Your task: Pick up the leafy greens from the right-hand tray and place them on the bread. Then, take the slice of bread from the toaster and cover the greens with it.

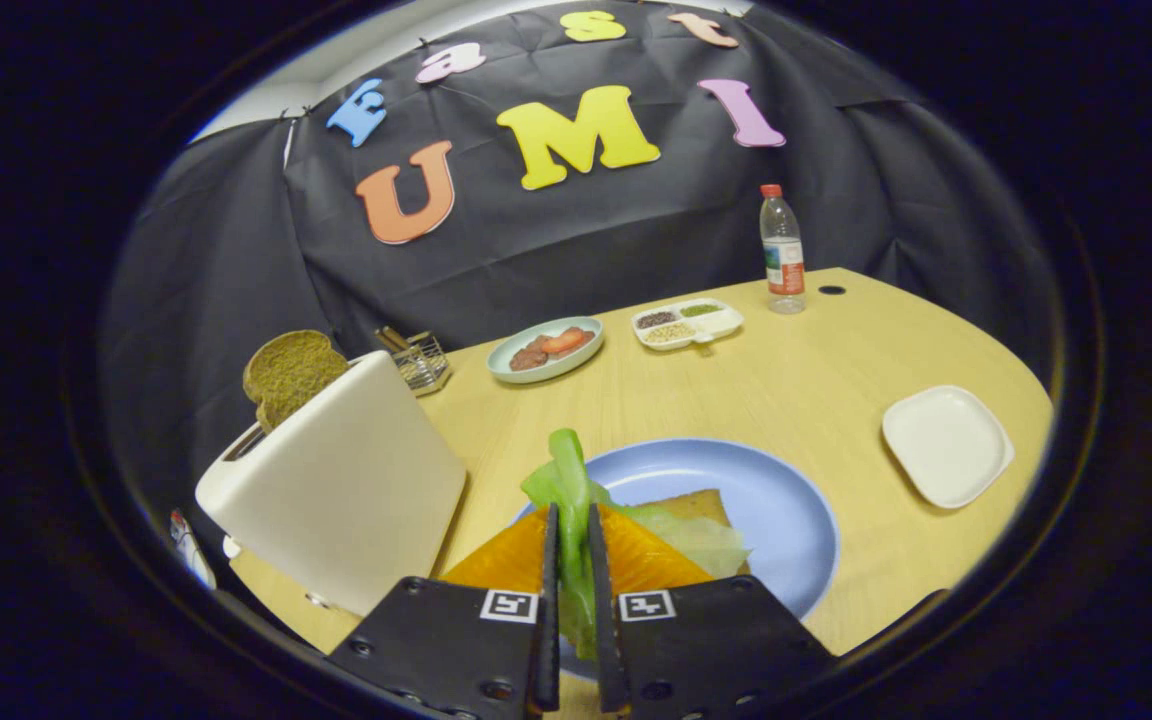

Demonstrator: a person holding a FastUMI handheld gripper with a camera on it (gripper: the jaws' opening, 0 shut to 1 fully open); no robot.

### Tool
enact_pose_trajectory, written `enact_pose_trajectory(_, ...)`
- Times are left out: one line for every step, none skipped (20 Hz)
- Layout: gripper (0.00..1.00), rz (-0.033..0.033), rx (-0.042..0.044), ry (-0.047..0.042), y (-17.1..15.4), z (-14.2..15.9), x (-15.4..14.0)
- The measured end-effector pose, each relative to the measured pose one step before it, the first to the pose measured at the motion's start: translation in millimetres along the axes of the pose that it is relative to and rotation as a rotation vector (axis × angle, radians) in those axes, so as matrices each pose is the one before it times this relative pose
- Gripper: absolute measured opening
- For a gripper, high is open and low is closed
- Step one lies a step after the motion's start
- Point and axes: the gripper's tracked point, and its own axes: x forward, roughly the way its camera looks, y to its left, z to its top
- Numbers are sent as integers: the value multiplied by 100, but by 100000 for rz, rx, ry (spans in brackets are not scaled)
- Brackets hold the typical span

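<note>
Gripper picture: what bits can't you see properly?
- Bread on the blue plate: mostly hidden under leafy greens and an orange slice.
- Greens' lower end: hidden between the gripper fingers.
- Toaster slot: bread slice half sunk inside.
- Divided tray: contents too small.
</note>
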Motion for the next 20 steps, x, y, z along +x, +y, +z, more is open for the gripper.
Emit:
enact_pose_trajectory(17,-26,467,-307,43,17,-66)
enact_pose_trajectory(26,126,286,-1153,23,18,-38)
enact_pose_trajectory(33,6,93,-1354,-5,189,-167)
enact_pose_trajectory(40,582,-198,-1728,86,263,-285)
enact_pose_trajectory(47,78,-876,-2059,2,496,-353)
enact_pose_trajectory(55,176,-1286,-2547,-90,613,-623)
enact_pose_trajectory(62,322,-1731,-3147,22,889,-608)
enact_pose_trajectory(75,-51,-2333,-3184,-93,815,-777)
enact_pose_trajectory(79,124,-2124,-3451,-26,1062,-874)
enact_pose_trajectory(86,-494,-1572,-3302,-149,1045,-999)
enact_pose_trajectory(94,-50,-1049,-1933,7,880,-899)
enact_pose_trajectory(95,-301,-927,-2476,56,627,-916)
enact_pose_trajectory(96,562,-96,-2261,238,719,-1060)
enact_pose_trajectory(96,422,-93,-2252,254,538,-947)
enact_pose_trajectory(96,-109,-406,-2242,174,548,-871)
enact_pose_trajectory(96,-292,-1311,-2022,111,431,-721)
enact_pose_trajectory(96,-340,-1740,-2737,226,617,-475)
enact_pose_trajectory(96,-294,-2805,-1693,318,293,-367)
enact_pose_trajectory(96,568,-3479,-1224,627,330,-151)
enact_pose_trajectory(96,435,-3521,-760,601,328,-83)
